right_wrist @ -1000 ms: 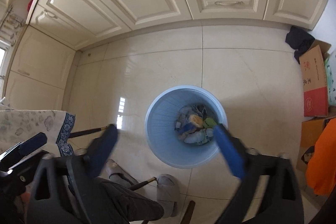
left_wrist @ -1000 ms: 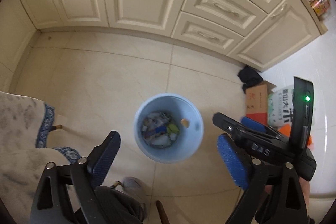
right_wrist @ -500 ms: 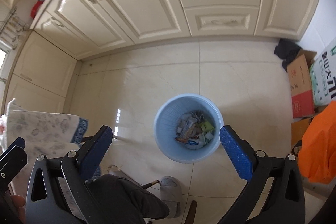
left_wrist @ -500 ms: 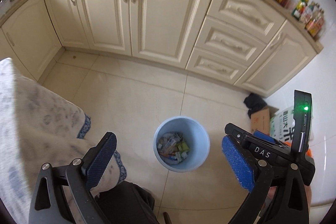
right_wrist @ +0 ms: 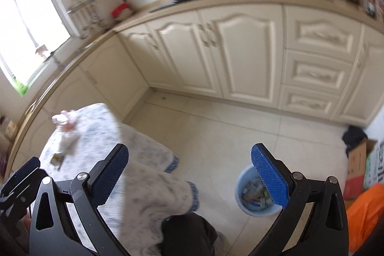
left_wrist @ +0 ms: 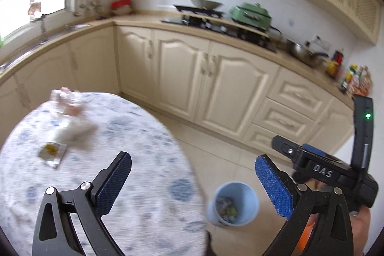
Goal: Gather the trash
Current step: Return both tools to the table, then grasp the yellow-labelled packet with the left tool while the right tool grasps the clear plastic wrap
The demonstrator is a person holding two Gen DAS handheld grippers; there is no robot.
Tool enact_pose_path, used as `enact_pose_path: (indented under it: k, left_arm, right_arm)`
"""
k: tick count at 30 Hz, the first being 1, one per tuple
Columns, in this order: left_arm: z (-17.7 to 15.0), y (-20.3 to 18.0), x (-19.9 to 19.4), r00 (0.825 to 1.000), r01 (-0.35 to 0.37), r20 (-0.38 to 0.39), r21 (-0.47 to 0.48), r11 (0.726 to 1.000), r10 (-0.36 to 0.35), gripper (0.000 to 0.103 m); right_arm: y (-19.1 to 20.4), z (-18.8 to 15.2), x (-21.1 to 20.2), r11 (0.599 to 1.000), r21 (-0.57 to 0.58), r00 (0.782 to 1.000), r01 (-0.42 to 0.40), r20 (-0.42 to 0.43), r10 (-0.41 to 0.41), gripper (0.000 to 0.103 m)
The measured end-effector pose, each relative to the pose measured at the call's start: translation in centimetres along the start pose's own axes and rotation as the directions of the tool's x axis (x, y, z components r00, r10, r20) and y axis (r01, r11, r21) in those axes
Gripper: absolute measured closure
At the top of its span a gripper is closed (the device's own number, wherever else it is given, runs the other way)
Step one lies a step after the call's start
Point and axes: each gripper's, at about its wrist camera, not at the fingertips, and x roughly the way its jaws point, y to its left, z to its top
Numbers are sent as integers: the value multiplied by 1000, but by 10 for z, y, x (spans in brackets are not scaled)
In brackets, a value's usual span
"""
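A light blue trash bin [left_wrist: 232,204] with mixed litter stands on the tiled floor, also in the right wrist view [right_wrist: 254,193]. A round table with a blue-flowered white cloth [left_wrist: 144,160] holds a small yellow wrapper [left_wrist: 51,151] and blurred crumpled litter [left_wrist: 69,119], seen too in the right wrist view [right_wrist: 66,133]. My left gripper [left_wrist: 192,181] is open and empty above the table edge. My right gripper [right_wrist: 189,174] is open and empty, between table [right_wrist: 148,160] and bin. The right gripper's body [left_wrist: 331,169] shows at the right of the left view.
Cream kitchen cabinets [left_wrist: 216,78] and a counter with a stove and green pot [left_wrist: 249,13] run behind. Cardboard boxes [right_wrist: 360,169] and an orange bag [right_wrist: 367,212] sit on the floor at right. My dark trouser leg [right_wrist: 189,234] is below.
Both grippers have swung up and left, away from over the bin, toward the table. The table top and its litter have come into view. Both stay open.
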Motion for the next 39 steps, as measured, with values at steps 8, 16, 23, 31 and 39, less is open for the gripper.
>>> enact_pose_path:
  k: [8,16,23,31,39]
  left_arm:
    - [-43,66,-96,981,-165,86,-111,980,175,1]
    - [-80,110,-167,935,-299,124,-220,928,331,1]
    - [-91,119,-188,892,-370,151,-298,880,426,1]
    - [-79,151,-152,882,-389,155,-293,873,445,1]
    - [-74,163,-69,893,-399,117,-240,885,434,1]
  right_arm:
    - [129,4,-34,968,-212,987,-134,61,150,0]
    - [221,-12,-53,899,-374,961,-227,61,268,0]
    - [276,-32,-52,841,-469,947,-268,29,319,0]
    - [305,-39,-43,796,-530,939,-292,0,345,0]
    - [298,-26,4,805,-518,949,-290,-43,314,0]
